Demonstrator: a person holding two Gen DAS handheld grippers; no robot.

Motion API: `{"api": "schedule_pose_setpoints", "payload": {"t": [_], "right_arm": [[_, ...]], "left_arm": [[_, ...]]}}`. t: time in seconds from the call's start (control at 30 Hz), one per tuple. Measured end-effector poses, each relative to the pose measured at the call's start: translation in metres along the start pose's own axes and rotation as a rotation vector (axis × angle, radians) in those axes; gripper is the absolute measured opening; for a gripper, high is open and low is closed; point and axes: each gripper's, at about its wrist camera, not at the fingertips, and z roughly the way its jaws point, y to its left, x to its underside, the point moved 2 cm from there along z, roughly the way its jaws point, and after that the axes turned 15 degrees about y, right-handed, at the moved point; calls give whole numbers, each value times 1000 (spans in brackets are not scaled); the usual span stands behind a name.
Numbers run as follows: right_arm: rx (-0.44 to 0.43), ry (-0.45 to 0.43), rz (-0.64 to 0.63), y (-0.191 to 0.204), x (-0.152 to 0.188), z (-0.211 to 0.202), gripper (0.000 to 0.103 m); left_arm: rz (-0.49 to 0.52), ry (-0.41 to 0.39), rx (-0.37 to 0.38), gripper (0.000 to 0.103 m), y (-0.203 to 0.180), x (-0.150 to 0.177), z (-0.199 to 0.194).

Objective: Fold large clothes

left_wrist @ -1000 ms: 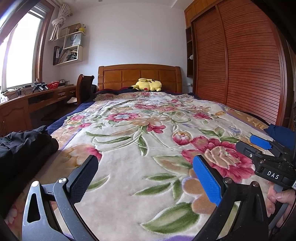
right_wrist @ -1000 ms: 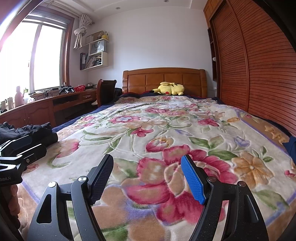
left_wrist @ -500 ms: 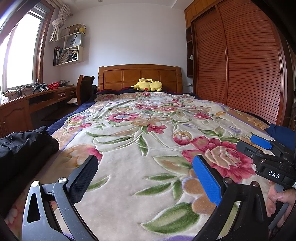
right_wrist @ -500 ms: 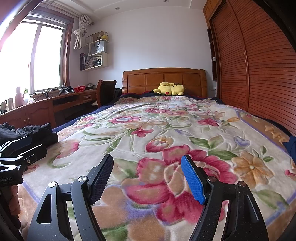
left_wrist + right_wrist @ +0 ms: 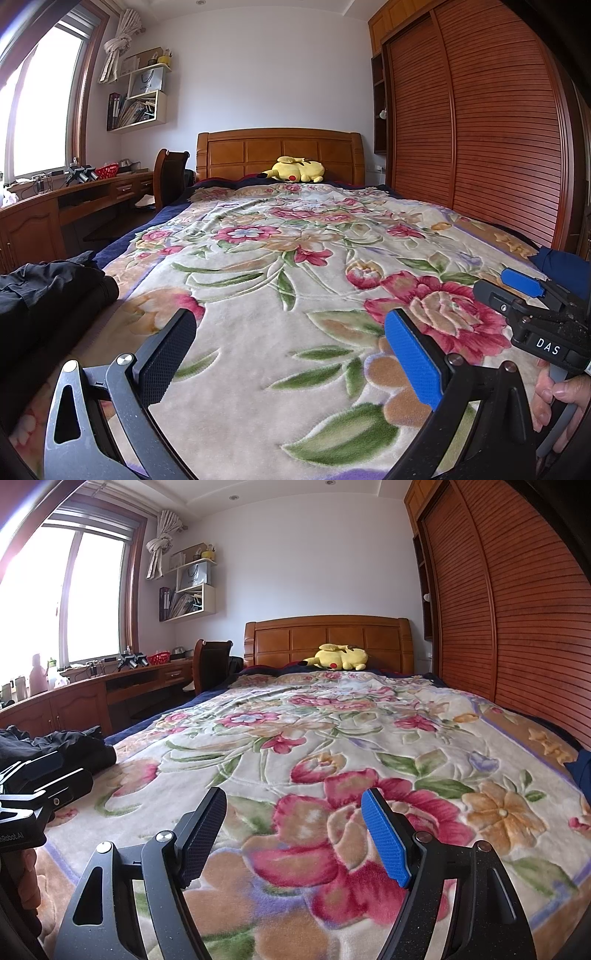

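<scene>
While both grippers hover side by side above the foot of the bed, nothing lies between their fingers.
Left gripper (image 5: pixel 291 354): jaws spread wide, empty; black pad (image 5: pixel 168 360) on one finger, blue pad (image 5: pixel 415 363) on the other; poised over the blanket, not touching it as far as the view shows.
Right gripper (image 5: pixel 293 832): jaws likewise apart, gripping nothing; seen from the left wrist view at the right edge, with a hand (image 5: pixel 557 397) on its handle.
Black clothing (image 5: pixel 44 291): dark bundle lying at the left edge of the bed, near the foot, to the left of the left gripper, well apart from the right one; rumpled on top, whether folded cannot be told.
Blanket (image 5: pixel 258 295): floral, cream with red and pink flowers, spread flat over the bed.
Plush toy (image 5: pixel 338 657): yellow, lying at the headboard (image 5: pixel 328 638).
Wardrobe (image 5: pixel 480 129): slatted wooden doors along the right side.
Desk (image 5: pixel 92 690): under the window (image 5: pixel 55 602), left of the bed.
</scene>
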Motion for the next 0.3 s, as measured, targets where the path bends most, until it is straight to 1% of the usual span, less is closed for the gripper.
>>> {"api": "schedule_pose_setpoints", "payload": {"t": [0.3], "right_arm": [[-1, 0, 2, 0, 0, 1, 77]], "left_arm": [[2, 0, -1, 102, 0, 0, 0]]}}
